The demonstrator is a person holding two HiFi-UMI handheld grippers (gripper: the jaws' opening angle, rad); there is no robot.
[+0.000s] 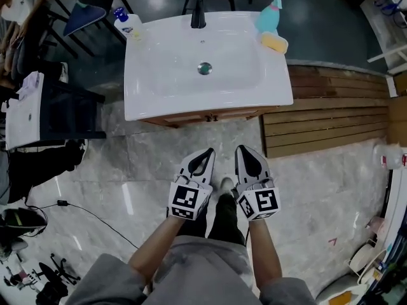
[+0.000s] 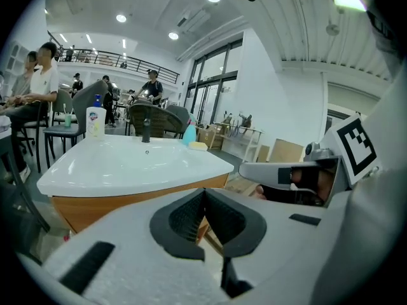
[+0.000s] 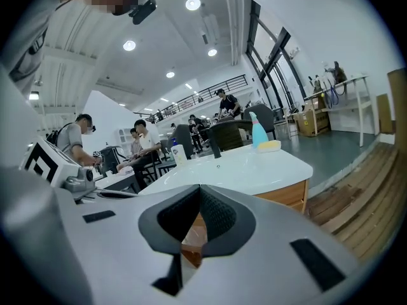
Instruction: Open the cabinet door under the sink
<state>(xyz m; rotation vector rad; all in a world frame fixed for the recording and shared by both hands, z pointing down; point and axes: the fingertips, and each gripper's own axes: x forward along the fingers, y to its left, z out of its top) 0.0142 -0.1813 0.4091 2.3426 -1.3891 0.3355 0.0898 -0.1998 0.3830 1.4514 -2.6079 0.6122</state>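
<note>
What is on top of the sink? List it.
On the sink: black faucet, white bottle, blue spray bottle, yellow sponge. The cabinet beneath is mostly covered.

- Shows the right claw [image 3: 199, 192] pointing toward a white sink [image 3: 248, 167], jaws pressed together.
- Shows a brown wooden cabinet [image 3: 289, 196] right under the sink.
- On the sink rim: a black tap [image 3: 215, 146], a blue spray bottle [image 3: 257, 131], a yellow sponge [image 3: 270, 146] and a white bottle [image 3: 180, 154].
- Wooden floor boards [image 3: 356, 211] off to the right.
- People [image 3: 143, 142] sitting far behind the sink.
</note>
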